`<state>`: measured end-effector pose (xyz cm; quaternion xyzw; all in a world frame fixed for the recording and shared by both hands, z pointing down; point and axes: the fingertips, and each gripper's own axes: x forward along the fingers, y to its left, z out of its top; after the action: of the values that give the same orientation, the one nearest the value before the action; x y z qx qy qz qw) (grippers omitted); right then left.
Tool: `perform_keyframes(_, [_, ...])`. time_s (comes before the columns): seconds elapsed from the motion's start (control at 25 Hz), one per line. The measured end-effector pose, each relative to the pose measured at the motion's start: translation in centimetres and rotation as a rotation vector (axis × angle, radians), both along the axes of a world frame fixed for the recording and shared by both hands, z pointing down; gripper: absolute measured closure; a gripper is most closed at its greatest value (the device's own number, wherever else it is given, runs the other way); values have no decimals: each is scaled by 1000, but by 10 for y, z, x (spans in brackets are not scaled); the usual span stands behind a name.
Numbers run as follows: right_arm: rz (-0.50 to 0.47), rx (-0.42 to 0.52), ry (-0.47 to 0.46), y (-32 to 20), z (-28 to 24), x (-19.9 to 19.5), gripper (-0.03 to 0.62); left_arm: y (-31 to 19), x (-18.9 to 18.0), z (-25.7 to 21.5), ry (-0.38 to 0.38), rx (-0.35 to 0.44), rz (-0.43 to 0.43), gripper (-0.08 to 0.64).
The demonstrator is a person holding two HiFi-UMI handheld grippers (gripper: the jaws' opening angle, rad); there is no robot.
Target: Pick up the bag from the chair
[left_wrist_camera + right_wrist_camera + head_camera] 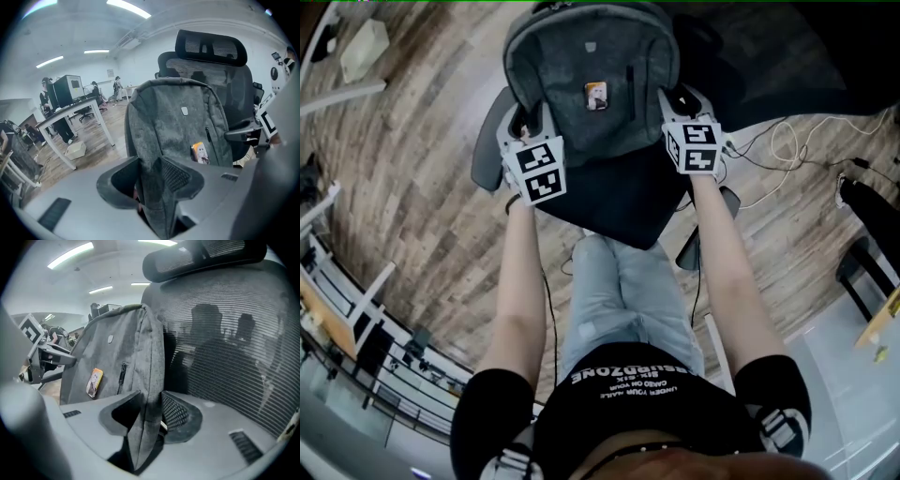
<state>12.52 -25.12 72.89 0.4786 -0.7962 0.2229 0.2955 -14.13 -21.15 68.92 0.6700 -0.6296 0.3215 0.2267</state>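
Note:
A grey backpack (591, 66) stands upright on the seat of a black office chair (619, 202), leaning on its mesh backrest (225, 343). A small yellow tag (200, 152) hangs on the backpack's front. My left gripper (525, 120) is at the bag's left edge, and in the left gripper view its jaws (150, 171) pinch a fold of the grey fabric (178, 126). At the bag's right edge my right gripper (680, 101) does the same, its jaws (147, 411) closed on the side seam of the bag (117, 348).
The chair's armrests (487, 141) (241, 133) flank the bag close to both grippers. White cables (787, 141) lie on the wooden floor at the right. A white desk (70, 117) with a white box (75, 149) under it stands to the left, with people beyond it.

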Motion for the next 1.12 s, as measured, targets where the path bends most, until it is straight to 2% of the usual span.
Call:
perform_keyframes(0.24, [27,-4,-39,-2,3,-1,465,-4,-3,3,9,-2,-10,419])
perform_keyframes(0.56, [78,-12,-64,1,3,-5,502,-3,-6,3,83,-38,-16,443])
perform_keyframes(0.84, [70,-62,-30,16,-1,-5,514,7,-4,-4,135,-77,-8,457])
perform_keyframes(1.0, [88,-80,-7,29,-4,-2,517,18,-4,-2,189,-92,-27,465])
perform_keyframes(1.12, [80,-80,20,43,-8,2,518,24,2,-8,171,-123,-4,466])
